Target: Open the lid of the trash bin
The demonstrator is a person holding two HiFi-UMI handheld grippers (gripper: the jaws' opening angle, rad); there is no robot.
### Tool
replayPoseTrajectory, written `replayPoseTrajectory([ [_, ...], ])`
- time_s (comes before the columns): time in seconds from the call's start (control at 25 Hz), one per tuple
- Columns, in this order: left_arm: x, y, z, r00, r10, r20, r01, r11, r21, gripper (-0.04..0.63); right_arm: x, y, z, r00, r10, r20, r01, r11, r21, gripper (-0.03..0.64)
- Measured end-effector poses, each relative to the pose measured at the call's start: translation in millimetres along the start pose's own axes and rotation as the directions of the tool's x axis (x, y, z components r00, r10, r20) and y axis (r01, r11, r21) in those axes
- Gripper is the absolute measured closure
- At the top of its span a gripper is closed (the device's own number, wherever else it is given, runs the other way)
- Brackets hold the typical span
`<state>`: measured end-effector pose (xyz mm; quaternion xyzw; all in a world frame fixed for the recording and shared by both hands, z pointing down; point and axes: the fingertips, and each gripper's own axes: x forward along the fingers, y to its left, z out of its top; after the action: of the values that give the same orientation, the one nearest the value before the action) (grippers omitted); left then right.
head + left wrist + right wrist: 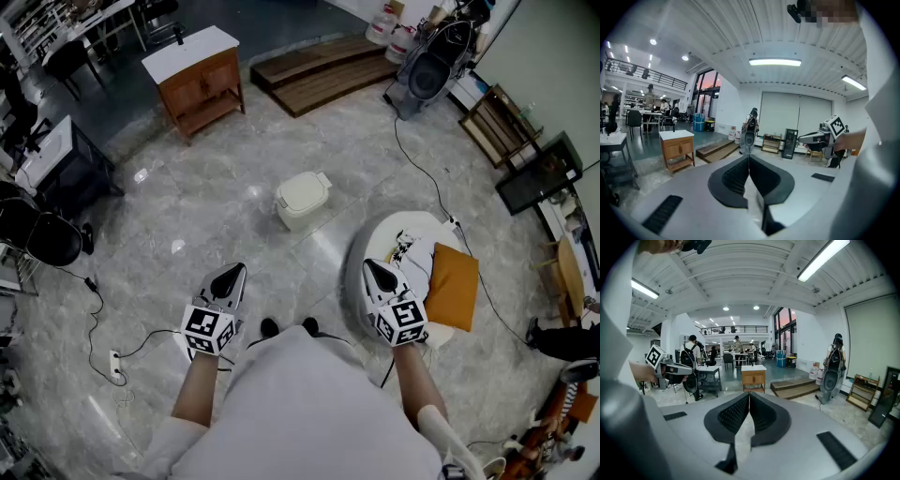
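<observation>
A small cream trash bin (302, 200) with its lid down stands on the marble floor ahead of me in the head view; neither gripper view shows it. My left gripper (231, 276) hangs near my body at lower left, well short of the bin, jaws shut with nothing between them. The right gripper (374, 270) is held level with it at lower right, also shut and empty. In the left gripper view the closed left gripper (748, 158) points across the room, and the right gripper (748, 395) does the same in its own view.
A wooden cabinet with a white top (197, 77) stands beyond the bin, a low wooden platform (323, 73) behind it. A white round seat (408, 258) with an orange cushion (453, 285) is at my right. Cables (94, 323) trail on the floor left.
</observation>
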<state>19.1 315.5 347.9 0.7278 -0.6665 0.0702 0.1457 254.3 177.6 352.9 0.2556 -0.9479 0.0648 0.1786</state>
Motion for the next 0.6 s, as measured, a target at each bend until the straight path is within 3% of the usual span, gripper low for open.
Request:
replayPoseTrajectory([
  [0.6, 0.4, 8.8, -1.5, 1.000, -0.009, -0.002, 0.009, 1.000, -0.004, 0.577, 7.2, 6.3, 5.4, 1.000, -0.006, 0.003, 0.006, 1.000, -0.004, 0.586],
])
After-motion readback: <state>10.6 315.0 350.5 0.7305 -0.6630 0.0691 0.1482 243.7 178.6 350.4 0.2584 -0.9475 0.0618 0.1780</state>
